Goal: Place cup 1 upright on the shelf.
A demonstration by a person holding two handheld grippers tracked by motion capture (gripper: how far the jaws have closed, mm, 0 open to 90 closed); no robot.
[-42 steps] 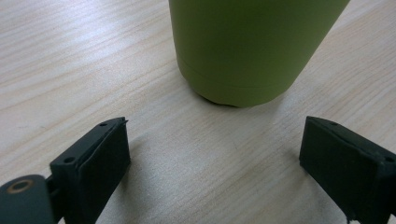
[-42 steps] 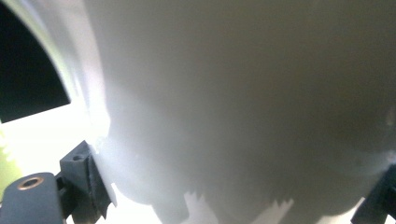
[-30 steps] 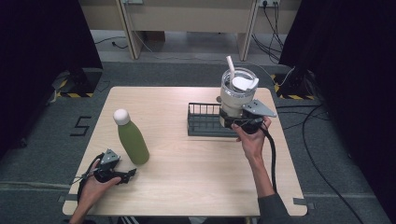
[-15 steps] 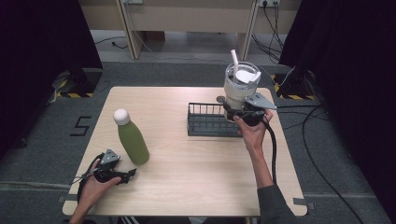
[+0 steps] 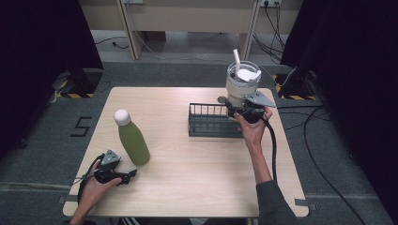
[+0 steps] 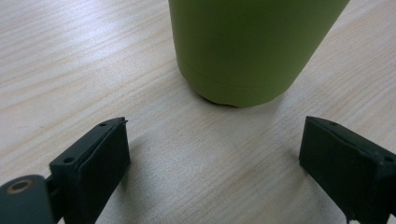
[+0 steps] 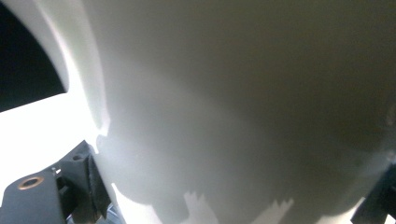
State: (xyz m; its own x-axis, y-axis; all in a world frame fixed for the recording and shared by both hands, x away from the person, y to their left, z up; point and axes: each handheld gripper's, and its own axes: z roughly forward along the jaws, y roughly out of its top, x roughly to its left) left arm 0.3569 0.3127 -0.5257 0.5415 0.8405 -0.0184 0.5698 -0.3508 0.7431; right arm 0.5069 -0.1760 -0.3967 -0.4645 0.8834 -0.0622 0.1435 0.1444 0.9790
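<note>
1. The surface (image 5: 187, 187) is a pale wood top standing on grey carpet, with dark curtains to either side and cables trailing over the floor at the far right.
2. A dark wire rack (image 5: 211, 121) sits right of centre towards the far edge; nothing can be made out lying in it.
3. The right gripper (image 5: 244, 111) is held at the rack's right end, near the surface's far right corner, its fingers closed around the lower body of a white tumbler (image 5: 241, 82). In the right gripper view the pale wall of the tumbler (image 7: 243, 107) sits between the two fingers.
4. The tumbler has a clear lid with a straw (image 5: 236, 57) rising from it; it appears lifted off the surface, though the angle leaves that uncertain.
5. A green bottle (image 5: 133, 139) with a white cap stands upright on the left half, well apart from the rack.
6. The left gripper (image 5: 126, 176) rests near the near-left edge, its fingers (image 6: 93, 154) spread wide and holding nothing, with the bottle's base just ahead of them.
7. The middle and near right of the surface lie bare.
</note>
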